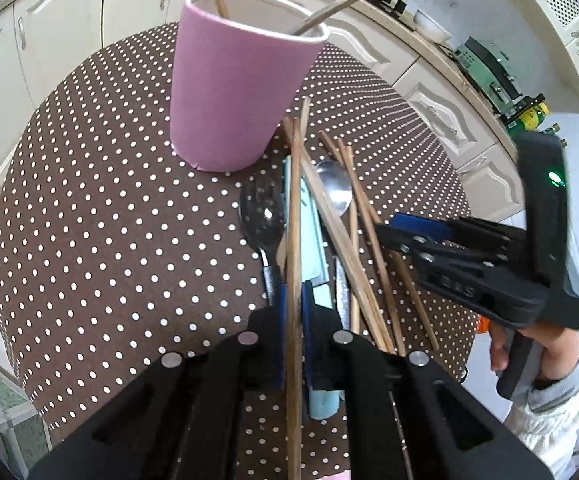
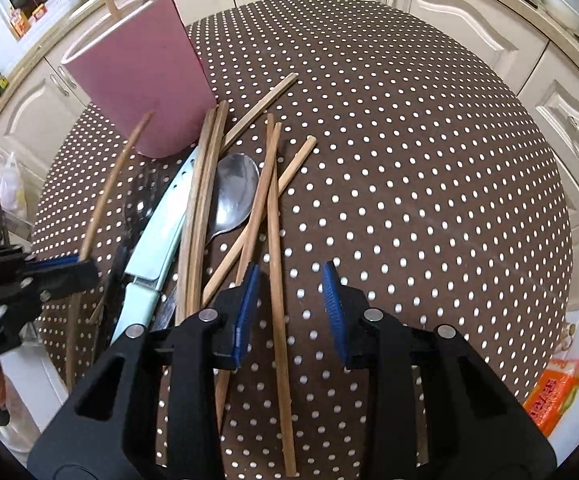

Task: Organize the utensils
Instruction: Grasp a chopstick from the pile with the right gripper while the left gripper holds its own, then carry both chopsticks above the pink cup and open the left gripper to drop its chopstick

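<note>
A: Wooden chopstick (image 1: 295,240) clamped in the left gripper (image 1: 294,304), blue pads pinched tight on it.

B: Right gripper (image 2: 291,300)?

A: Jaws apart, nothing pressed; one loose chopstick (image 2: 277,280) lies on the cloth between them.

B: Beyond?

A: Pale blue knife (image 2: 157,240), metal spoon (image 2: 233,192), more sticks heaped on the dotted brown tablecloth (image 2: 409,160). Farthest, pink cup (image 1: 233,88), upright, two sticks inside.

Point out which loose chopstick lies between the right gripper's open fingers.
The long chopstick running straight toward the camera between the right gripper pads. The others lie fanned to its left, over the spoon and knife.
</note>
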A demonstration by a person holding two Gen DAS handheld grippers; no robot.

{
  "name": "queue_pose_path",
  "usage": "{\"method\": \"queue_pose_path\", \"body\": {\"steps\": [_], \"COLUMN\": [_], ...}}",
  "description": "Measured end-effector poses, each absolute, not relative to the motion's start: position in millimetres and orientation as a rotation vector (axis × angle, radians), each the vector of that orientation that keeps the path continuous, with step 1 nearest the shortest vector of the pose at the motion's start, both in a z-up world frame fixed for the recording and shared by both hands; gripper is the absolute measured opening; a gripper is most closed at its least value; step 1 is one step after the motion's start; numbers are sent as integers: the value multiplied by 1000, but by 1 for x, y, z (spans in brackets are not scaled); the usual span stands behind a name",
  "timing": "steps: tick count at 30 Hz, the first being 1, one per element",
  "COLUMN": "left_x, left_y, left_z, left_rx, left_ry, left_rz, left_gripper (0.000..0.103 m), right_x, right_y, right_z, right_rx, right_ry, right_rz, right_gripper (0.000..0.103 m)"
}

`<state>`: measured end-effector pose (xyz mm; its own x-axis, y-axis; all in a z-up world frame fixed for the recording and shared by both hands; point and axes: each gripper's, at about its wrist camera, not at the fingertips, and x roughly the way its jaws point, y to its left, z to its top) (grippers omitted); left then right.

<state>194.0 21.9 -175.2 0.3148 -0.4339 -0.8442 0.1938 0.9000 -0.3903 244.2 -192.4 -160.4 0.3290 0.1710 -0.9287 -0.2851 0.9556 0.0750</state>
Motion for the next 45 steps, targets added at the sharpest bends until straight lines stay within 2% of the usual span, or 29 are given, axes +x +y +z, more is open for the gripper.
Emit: {"method": "queue_pose_path", "body": {"steps": [4,6,7,17,24,34,41,45], "left_x": [191,191,191,193,179,168,179,201], "left_y": [21,22,23,7,-3,20,38,41], "left_z": [-167,-162,-160,-141,-108,-47,-18,-11], "left_rx": [-237,-237,-239,-237,-227,-232,-242,-283], "left_ry": [1155,1137,1131,1061,909,593,389,362], "left_rz": [-418,-414,-415,-434,-475,-425,-354,-347], "left_gripper": [7,7,7,7,7,7,7,7], "right_x": [260,266,269,257,223,207,222,242], "right_y": [-181,-175,-175,-226,-251,-207,-176,-165], "right_z": [-158,-158,-158,-138,-77,-16,-5,-5], "right_rx": [-139,-147,-146,-10,145,226,258,272], "right_ry": [1215,1215,1211,1095,840,494,340,318], "right_rz": [297,303,301,248,322,457,459,484], "right_gripper": [25,9,6,6,6,6,6,6]}}
